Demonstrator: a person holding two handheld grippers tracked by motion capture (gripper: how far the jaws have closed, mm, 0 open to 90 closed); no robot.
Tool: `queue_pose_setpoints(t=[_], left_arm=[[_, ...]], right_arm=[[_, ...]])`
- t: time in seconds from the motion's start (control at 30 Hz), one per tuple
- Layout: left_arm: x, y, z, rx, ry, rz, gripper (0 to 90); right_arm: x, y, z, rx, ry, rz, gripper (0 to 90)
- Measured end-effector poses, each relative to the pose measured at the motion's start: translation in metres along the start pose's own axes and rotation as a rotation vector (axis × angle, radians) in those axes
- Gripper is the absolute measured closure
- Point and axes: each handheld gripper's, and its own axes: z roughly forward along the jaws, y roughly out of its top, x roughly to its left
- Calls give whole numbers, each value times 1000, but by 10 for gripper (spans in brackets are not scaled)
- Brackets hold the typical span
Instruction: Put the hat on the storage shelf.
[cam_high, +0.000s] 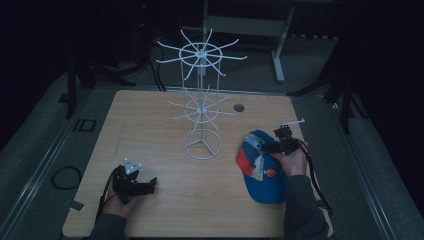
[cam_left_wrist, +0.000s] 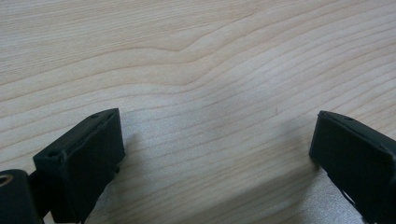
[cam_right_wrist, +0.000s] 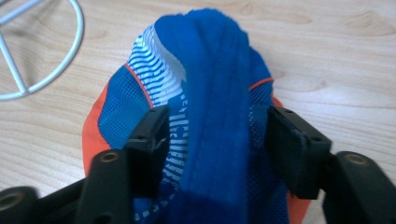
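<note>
Blue mesh cap (cam_right_wrist: 219, 93) bunches in the right gripper's (cam_right_wrist: 215, 140) clamped jaws; left gripper (cam_left_wrist: 217, 144) gapes over woodgrain.

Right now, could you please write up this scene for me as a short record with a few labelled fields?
surface: wooden table
stand: white wire rack, upright at the table's middle, hooks bare
cap: blue and orange cap on the table, right of the rack's base
right tool: right tool, jaws on either side of a raised fold of the cap
left tool: left tool, jaws spread wide over bare wood, nothing between them
left tool position: near the table's front left, apart from rack and cap
</note>
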Motion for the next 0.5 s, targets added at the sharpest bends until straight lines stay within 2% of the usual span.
queue_pose_setpoints(t=[0.2, 0.33, 0.5], left_arm=[[0, 0, 0, 0, 0, 0, 31], [0, 0, 0, -1, 0, -1, 31], [0, 0, 0, 0, 0, 1, 31]], right_arm=[[1, 2, 7, 43, 19, -4, 530], [2, 3, 10, 68, 35, -19, 686], [3, 4, 10, 64, 46, -19, 827]])
